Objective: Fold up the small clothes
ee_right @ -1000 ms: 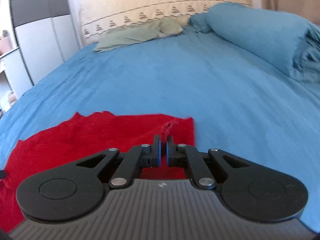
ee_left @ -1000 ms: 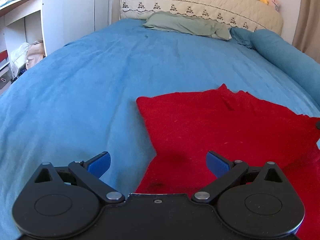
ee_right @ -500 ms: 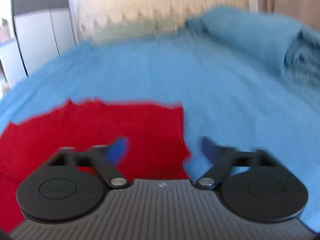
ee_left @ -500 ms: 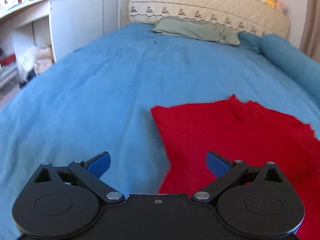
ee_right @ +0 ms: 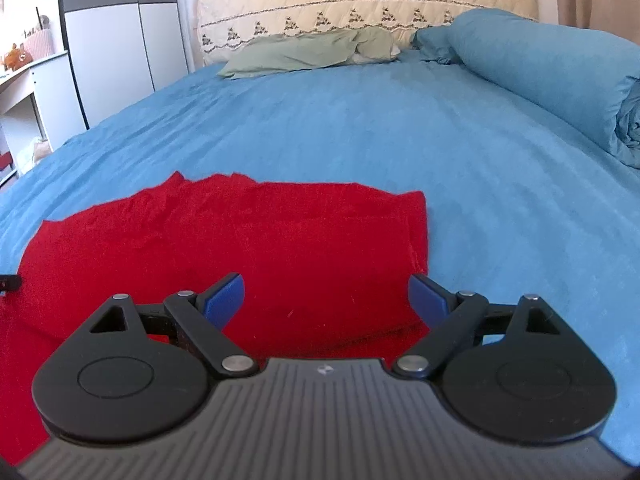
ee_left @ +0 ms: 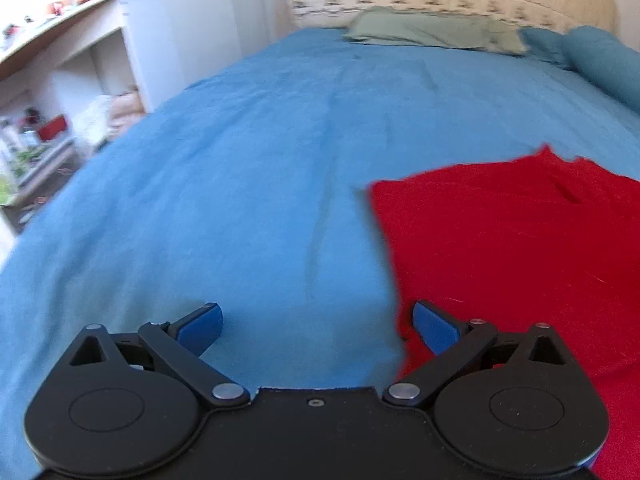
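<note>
A red garment (ee_right: pixel 248 240) lies flat on the blue bedspread (ee_right: pixel 400 128), its far edge a little ragged. In the right wrist view my right gripper (ee_right: pixel 326 300) hangs open over the garment's near right part, blue pads wide apart, nothing between them. The same red garment (ee_left: pixel 520 240) fills the right side of the left wrist view. My left gripper (ee_left: pixel 316 324) is open at the garment's left edge: its right pad sits over the red cloth, its left pad over bare bedspread (ee_left: pixel 240 184). A dark tip of the left gripper (ee_right: pixel 10 282) shows at the far left of the right wrist view.
A green pillow (ee_right: pixel 304 52) and a cream quilted headboard (ee_right: pixel 360 0) are at the far end of the bed. A rolled blue duvet (ee_right: pixel 560 76) lies along the right side. White shelves and a desk (ee_left: pixel 72 60) stand left of the bed.
My right gripper was shut on the garment's far right corner and has opened, leaving the cloth flat. My left gripper has shifted left, from over the cloth to its left edge.
</note>
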